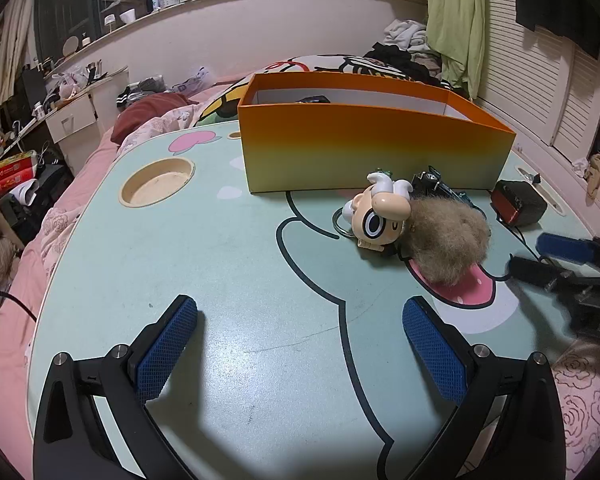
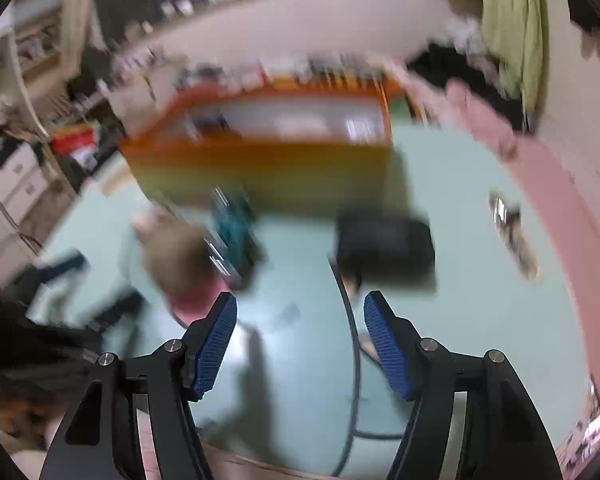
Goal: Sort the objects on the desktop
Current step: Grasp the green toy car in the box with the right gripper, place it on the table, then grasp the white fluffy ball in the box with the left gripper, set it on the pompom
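The box (image 1: 372, 148) stands at the far side of the desk (image 1: 180, 264). Just before its near wall lie a toy head (image 1: 380, 216), a fur ball (image 1: 446, 240) touching the head's right side, and a small gadget (image 1: 432, 182) behind them. Right of these sits a block (image 1: 518, 202). A round recess (image 1: 158, 180) lies left of the box. A bed (image 1: 80, 208) lies left of and behind the desk.

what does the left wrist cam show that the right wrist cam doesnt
Only the left wrist view shows the round cup recess in the table and the cartoon figure keychain, sharply. Only the right wrist view, though blurred, shows the orange box's far right end and the small clutter on the table beyond it. Both show the orange box, fluffy pompom, black block and green table.
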### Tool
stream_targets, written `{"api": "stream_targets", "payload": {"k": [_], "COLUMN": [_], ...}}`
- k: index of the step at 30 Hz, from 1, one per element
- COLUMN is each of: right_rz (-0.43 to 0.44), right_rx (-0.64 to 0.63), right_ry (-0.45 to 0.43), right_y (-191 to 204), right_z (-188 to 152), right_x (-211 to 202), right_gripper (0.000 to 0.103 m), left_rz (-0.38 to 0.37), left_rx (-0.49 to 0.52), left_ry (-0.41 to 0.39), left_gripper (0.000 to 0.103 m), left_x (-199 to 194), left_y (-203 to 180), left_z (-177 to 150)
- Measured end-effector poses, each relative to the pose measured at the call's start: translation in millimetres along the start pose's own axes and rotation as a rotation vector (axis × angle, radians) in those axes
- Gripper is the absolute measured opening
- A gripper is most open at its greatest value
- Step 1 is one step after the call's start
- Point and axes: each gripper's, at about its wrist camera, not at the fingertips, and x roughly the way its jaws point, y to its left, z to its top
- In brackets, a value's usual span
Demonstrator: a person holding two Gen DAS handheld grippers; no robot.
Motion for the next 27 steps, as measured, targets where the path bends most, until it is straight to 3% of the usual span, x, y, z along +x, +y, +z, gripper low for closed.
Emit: {"api": "stream_targets", "payload": {"k": [1, 3, 7, 10, 13, 14, 15, 16, 19, 21, 23, 27], "right_rz": [-0.022, -0.028, -0.021, -0.019, -0.02, -0.022, -0.022, -0.021, -0.021, -0.02, -0.02, -0.018], "right_rx": [-0.003, -0.028, -0.034, -0.033, -0.037, -0.039, -0.04, -0.039, -0.04, -0.039, -0.04, -0.04], "right_ry": [0.026, 0.039, 0.044, 0.042, 0.037, 0.037, 0.037, 0.036, 0.036, 0.036, 0.035, 0.033], "right_y": [-0.9, 1.3, -1.5, -4.8, -5.5, -0.7, 0.1, 0.2, 0.2, -0.1, 0.8, 2.2], "right_z": [0.8, 1.7, 0.3, -0.4, -0.3, -1.8, -1.7, -1.6, -1.1, -1.2, -0.4, 0.2], "right_x": [6.4, 12.5, 19.5, 21.5, 12.5, 6.8, 5.6, 5.5, 5.7, 5.8, 5.1, 4.0], "right_gripper": [0.074, 0.088, 0.094, 0.096, 0.097, 0.097, 0.097, 0.097, 0.097, 0.098, 0.098, 0.098], "left_rz": [0.003, 0.001, -0.033, -0.049, -0.108, -0.133, -0.158, -0.189, -0.296, -0.339, -0.329, -0.222], "left_rx": [0.0, -0.003, -0.01, -0.073, -0.132, -0.134, -0.141, -0.15, -0.123, -0.083, -0.065, -0.028], "left_ry": [-0.001, 0.0, 0.008, -0.073, -0.189, -0.201, -0.2, -0.186, -0.048, 0.091, 0.199, 0.408], "left_gripper": [0.102, 0.102, 0.1, 0.086, 0.082, 0.076, 0.063, 0.059, 0.058, 0.058, 0.058, 0.058], "left_x": [-0.1, -0.3, -0.7, -19.4, -43.2, -47.2, -47.3, -44.7, -14.0, 22.7, 55.5, 128.6], "left_y": [-0.9, -1.1, 3.0, 13.7, 22.2, 21.3, 21.2, 20.1, 4.1, -19.2, -39.5, -76.1], "left_z": [0.2, 0.0, 3.9, 15.6, 46.4, 66.7, 80.7, 97.0, 150.6, 180.4, 195.1, 205.9]}}
